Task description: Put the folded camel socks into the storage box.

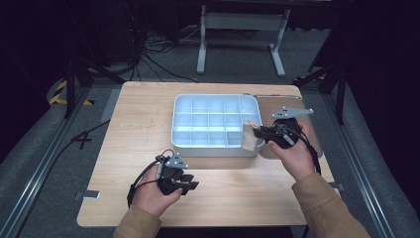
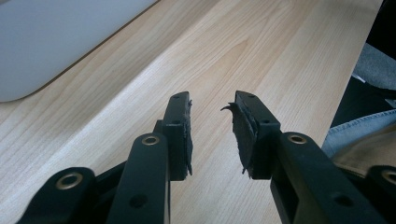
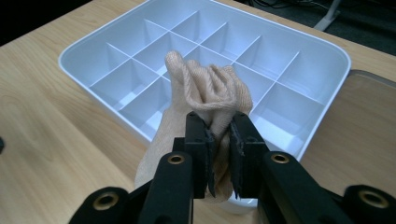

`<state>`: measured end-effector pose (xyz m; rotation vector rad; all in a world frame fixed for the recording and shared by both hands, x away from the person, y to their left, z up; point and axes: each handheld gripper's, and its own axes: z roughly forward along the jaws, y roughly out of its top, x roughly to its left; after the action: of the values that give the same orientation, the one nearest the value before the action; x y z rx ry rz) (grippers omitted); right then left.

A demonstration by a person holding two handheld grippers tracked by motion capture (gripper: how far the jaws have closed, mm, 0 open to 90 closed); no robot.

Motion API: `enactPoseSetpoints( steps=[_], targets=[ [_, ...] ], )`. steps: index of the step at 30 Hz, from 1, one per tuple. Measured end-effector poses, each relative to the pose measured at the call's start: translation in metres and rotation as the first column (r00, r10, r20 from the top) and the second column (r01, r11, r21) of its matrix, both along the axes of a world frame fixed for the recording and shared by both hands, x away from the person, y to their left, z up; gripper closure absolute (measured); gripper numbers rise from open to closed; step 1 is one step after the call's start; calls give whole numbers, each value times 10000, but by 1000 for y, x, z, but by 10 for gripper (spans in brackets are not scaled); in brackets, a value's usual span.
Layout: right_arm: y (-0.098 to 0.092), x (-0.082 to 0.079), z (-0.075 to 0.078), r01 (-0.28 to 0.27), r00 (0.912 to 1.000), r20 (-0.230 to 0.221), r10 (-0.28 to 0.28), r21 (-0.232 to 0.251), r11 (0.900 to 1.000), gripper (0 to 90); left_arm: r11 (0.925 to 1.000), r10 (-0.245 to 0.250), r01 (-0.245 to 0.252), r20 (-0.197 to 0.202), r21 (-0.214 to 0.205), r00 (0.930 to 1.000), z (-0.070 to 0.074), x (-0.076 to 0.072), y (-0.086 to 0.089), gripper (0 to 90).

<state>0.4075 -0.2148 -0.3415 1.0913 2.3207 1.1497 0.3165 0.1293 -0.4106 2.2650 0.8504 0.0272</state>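
Right gripper (image 3: 220, 140): pinching beige sock (image 3: 205, 93) — above the white tray (image 3: 84, 74), its 3 o'clock edge.
Left gripper (image 2: 212, 126): spread, nothing between — over table (image 2: 261, 56).

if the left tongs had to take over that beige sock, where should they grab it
Probably the loose lower end of the beige sock, coming from the table side: it hangs free below the right tongs, which pinch the bunched middle at the divided tray's near right corner.
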Motion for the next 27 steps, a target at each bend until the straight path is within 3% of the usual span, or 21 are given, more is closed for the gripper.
enactPoseSetpoints(
  steps=[11, 21, 27],
  targets=[
    [-4, 23, -2, 428, 9991, -6, -429, -649, 9970, 791, 10000, -19, 19, -80, -61, 10000, -1, 1, -1, 675],
    [0, 32, -18, 549, 9984, -22, -558, -1438, 9881, 788, 9999, -98, 97, -105, -33, 9999, -2, 1, -2, 671],
    [8, 33, -27, 592, 9982, 257, -547, -2278, 9719, 787, 9999, -125, 125, -138, -62, 9998, -2, 1, -3, 671]
  ],
)
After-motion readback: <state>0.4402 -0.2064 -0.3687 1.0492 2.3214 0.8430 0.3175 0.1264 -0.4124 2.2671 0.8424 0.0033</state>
